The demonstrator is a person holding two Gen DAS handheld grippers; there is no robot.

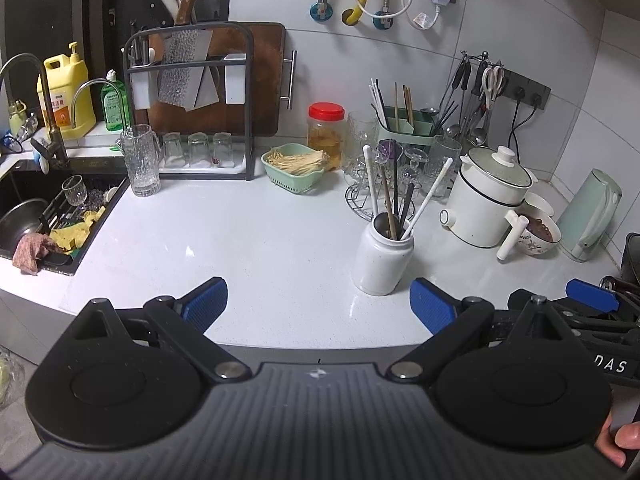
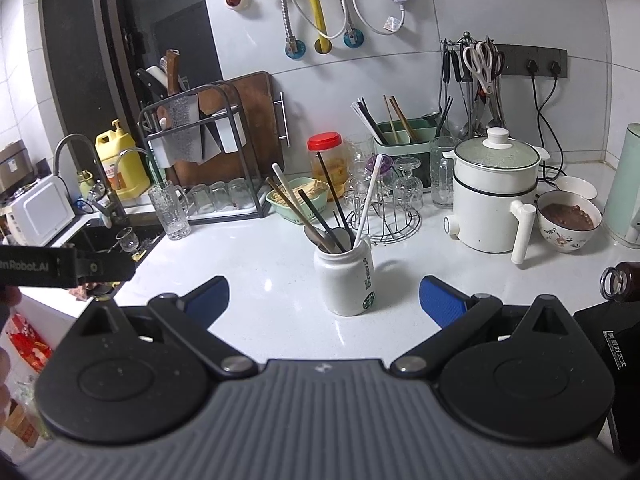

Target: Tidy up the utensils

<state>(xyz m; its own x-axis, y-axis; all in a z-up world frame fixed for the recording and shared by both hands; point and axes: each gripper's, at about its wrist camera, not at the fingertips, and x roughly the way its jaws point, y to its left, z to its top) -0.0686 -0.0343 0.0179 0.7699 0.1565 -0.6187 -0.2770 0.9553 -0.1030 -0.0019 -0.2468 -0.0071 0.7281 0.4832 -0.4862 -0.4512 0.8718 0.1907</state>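
Left fingers (image 1: pixel 318 306): spread wide, empty, just before the mug (image 1: pixel 382 258).
Right fingers (image 2: pixel 324 300): spread wide, empty, flanking the mug (image 2: pixel 346 280).
Mug: upright on the surface (image 1: pixel 248 248), holding chopsticks (image 1: pixel 400 194) and spoons.

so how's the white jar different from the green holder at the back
The white jar is a round ceramic jar standing alone near the counter's front; the green holder is a boxy green caddy against the wall, behind glasses. The white jar mixes spoons with chopsticks; the green holder shows mainly chopsticks. Both hold utensils upright.

white jar (image 2: pixel 347 280): "STARBUCKS" | black strap (image 2: pixel 48 266): "nRobot.AI" | black bar (image 1: pixel 610 366): "DAS"
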